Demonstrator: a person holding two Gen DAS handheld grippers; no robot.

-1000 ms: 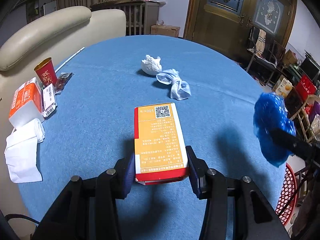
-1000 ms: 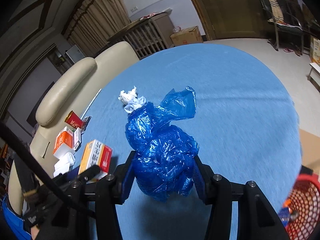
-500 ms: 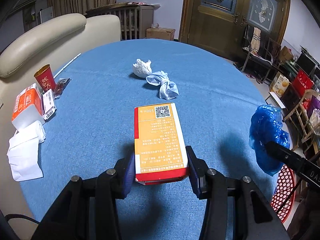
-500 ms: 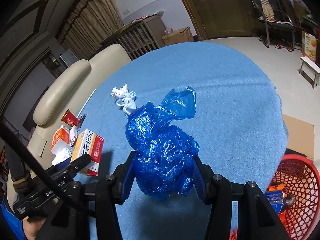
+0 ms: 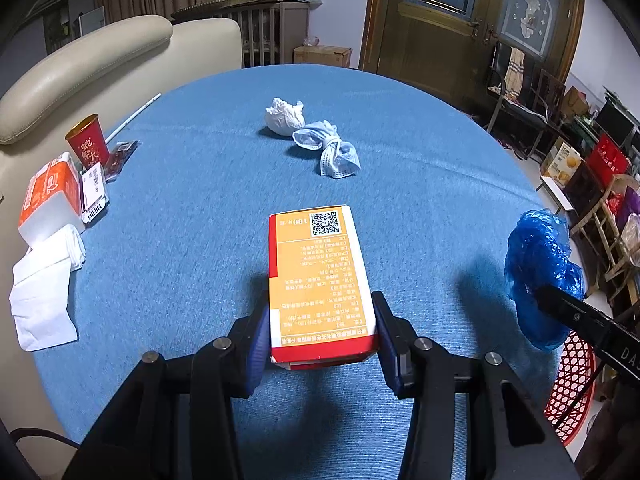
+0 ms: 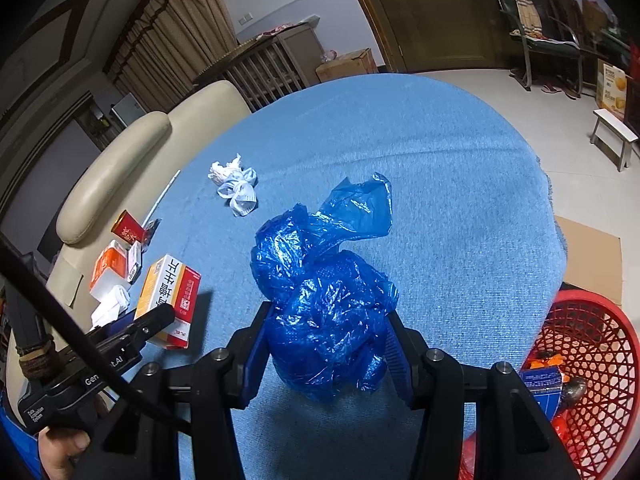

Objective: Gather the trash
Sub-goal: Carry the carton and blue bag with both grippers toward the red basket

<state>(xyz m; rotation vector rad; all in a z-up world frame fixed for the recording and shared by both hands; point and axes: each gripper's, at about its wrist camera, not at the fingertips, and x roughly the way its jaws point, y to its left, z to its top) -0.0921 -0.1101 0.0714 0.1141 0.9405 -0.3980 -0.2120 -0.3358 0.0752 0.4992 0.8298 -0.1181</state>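
Fingers (image 5: 386,338) pinch orange box (image 5: 320,276) lengthwise between them.

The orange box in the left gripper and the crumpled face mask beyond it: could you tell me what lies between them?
Only bare blue tablecloth separates the orange box from the face mask, per the left wrist view.

This is a lived-in home, a sitting or dining room. A round table (image 5: 420,168) under a blue cloth stands beside a cream leather sofa (image 5: 80,64), with heavy curtains (image 6: 176,32), a wooden slatted cabinet (image 5: 264,28) and a dark wooden door with stained-glass panes (image 5: 480,12) behind it. Along the far wall are wooden chairs (image 5: 516,92), cardboard boxes (image 5: 322,55) and a small white stool (image 6: 614,138) on the tiled floor (image 6: 500,108).
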